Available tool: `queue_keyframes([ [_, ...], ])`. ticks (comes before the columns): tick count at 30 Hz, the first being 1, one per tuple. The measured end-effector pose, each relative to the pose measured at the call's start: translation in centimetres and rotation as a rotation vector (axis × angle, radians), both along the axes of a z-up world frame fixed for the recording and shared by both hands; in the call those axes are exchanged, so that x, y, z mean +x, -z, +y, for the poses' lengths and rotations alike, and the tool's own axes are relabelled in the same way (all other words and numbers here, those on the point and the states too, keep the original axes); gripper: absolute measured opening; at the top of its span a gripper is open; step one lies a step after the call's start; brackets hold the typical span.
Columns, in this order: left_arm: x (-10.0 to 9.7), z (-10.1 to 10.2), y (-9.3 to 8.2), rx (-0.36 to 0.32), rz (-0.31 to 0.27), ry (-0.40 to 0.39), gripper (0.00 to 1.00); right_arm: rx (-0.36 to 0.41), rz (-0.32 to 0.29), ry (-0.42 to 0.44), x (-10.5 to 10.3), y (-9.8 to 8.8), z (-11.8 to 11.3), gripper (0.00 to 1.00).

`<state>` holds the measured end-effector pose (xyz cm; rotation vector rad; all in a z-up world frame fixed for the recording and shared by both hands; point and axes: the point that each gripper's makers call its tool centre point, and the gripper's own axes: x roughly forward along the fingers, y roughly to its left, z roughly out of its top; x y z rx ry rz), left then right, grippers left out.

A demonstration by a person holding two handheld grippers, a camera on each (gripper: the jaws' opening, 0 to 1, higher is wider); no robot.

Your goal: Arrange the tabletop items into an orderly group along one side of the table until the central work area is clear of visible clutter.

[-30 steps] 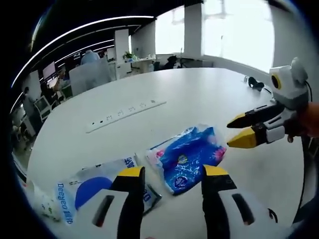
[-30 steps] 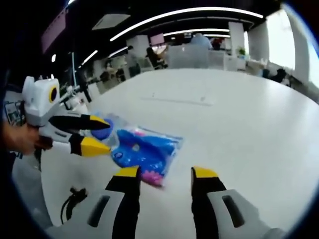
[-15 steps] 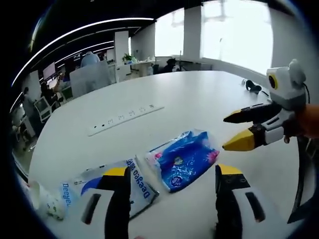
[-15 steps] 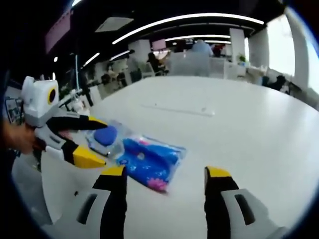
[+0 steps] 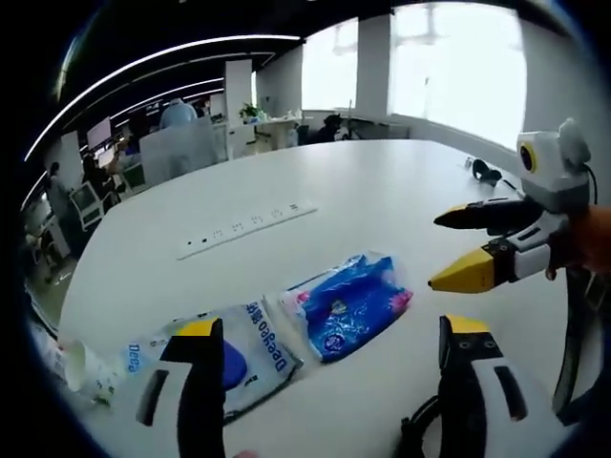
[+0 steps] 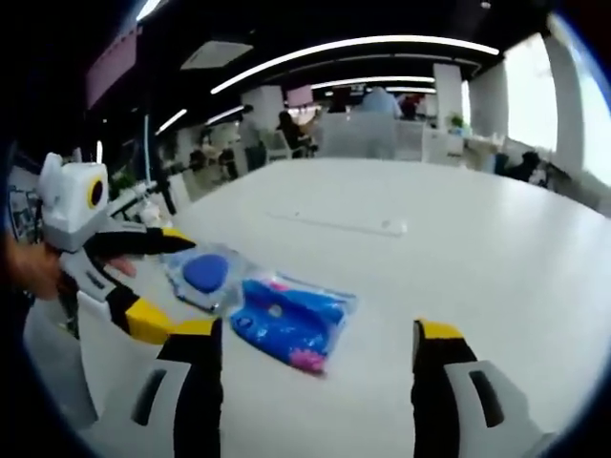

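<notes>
Two packets, a blue pouch [image 5: 351, 305] and a white-and-blue pack [image 5: 224, 358], are lying side by side near the surface [image 5: 382, 200] edge. Both tongs, left [image 5: 329, 334] and right [image 6: 310, 334], are hanging spread and empty. Grouping looks nearly done.

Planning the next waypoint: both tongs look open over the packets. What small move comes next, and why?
Probably lower the left tongs onto the crinkly blue plastic packet. It lies flat between the open jaws, beside the clear packet with the blue disc, both out on the white table; the right tongs hold nothing.
</notes>
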<state>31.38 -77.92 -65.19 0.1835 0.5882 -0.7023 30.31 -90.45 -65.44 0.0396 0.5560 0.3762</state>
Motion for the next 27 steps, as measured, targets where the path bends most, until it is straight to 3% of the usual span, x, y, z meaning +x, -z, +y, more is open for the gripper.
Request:
queue_keyframes([
  [13,-1.6,0.9,-1.3,0.017,-0.019,0.010,0.98,-0.012,-0.009,0.004,-2.0,-0.7,0.9,0.92],
  [27,-2.3,1.7,-3.2,-0.001,-0.045,0.016,0.99,-0.028,-0.038,0.006,-2.9,-2.3,1.5,0.94],
])
